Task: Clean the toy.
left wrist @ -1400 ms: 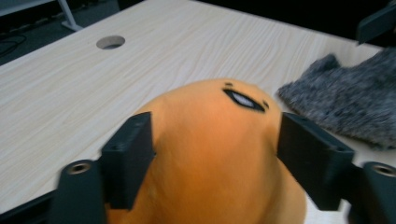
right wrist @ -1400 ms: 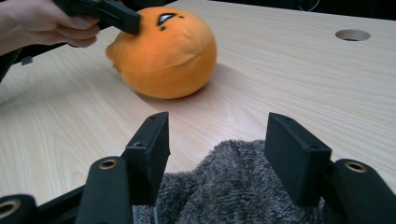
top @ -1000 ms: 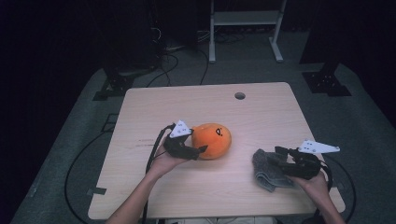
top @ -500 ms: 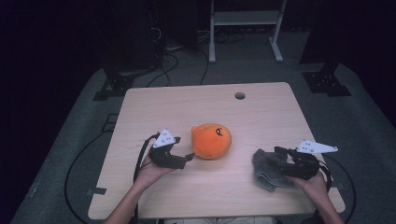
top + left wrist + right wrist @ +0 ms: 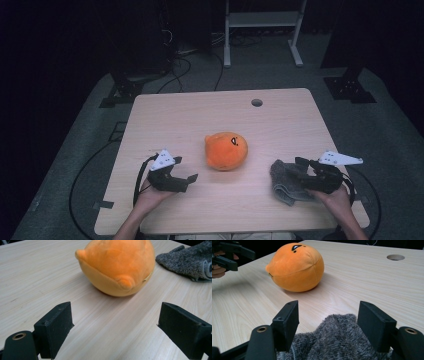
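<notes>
From where I stood, the left gripper [image 5: 192, 177] sat low over the near-left part of the table [image 5: 200, 110], its jaws apart with nothing between them; they had just been opening a little wider, and it had drawn back toward the person's side since a moment earlier, when it was up against the toy. The orange plush toy [image 5: 226, 150] rested on the bare wood near the middle of the table, ahead and to the right of that gripper, clear of it. In the left gripper view the toy [image 5: 117, 266] lay straight out beyond the open jaws, its seam ridge running slantwise across them, its rounded body a bit wider than tall.

Further right lay the grey cloth [image 5: 287, 181], bunched on the near-right part of the table, apart from the toy. The right gripper [image 5: 299, 165] hung over it, and in the right gripper view the cloth [image 5: 337, 342] rose between the two pads [image 5: 287, 320]; the jaws had just been spreading, and they looked to stand beside the fabric rather than pinching it.

I judged the coming move to turn on the toy: it lay between the two hands, somewhat nearer the left one, which pointed almost directly at it.

Counted: one plush toy, one cloth, two grippers, one table with one round hole [image 5: 257, 102] near its far edge.
</notes>
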Tool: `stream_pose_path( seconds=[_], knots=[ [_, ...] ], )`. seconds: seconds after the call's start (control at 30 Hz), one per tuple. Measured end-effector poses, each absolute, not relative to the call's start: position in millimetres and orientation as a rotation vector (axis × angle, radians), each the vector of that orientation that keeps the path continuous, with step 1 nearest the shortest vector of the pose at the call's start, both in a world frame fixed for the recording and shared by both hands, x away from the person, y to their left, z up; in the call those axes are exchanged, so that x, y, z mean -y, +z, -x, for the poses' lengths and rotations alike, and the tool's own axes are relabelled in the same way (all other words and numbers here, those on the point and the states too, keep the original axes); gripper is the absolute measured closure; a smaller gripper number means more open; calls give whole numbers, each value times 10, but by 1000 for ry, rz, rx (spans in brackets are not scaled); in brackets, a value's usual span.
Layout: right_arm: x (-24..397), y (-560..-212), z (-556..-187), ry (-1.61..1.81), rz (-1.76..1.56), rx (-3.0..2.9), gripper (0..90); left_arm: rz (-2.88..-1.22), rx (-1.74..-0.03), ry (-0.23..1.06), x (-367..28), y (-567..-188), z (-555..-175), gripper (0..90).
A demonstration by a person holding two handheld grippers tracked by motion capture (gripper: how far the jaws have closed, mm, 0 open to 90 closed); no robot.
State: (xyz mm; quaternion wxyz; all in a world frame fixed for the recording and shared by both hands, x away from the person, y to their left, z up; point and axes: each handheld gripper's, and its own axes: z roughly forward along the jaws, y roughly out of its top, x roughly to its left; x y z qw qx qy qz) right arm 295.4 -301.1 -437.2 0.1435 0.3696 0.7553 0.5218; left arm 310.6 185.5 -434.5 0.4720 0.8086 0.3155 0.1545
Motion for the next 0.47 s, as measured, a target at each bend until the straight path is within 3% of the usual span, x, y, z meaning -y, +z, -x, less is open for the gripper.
stream_pose_path(
  seconds=[0.47],
  knots=[
    [3001,-4410,-2947,1495,-1072,-2146,319,-1976,-840,439,-2051,-4523,-2991,102]
  ],
)
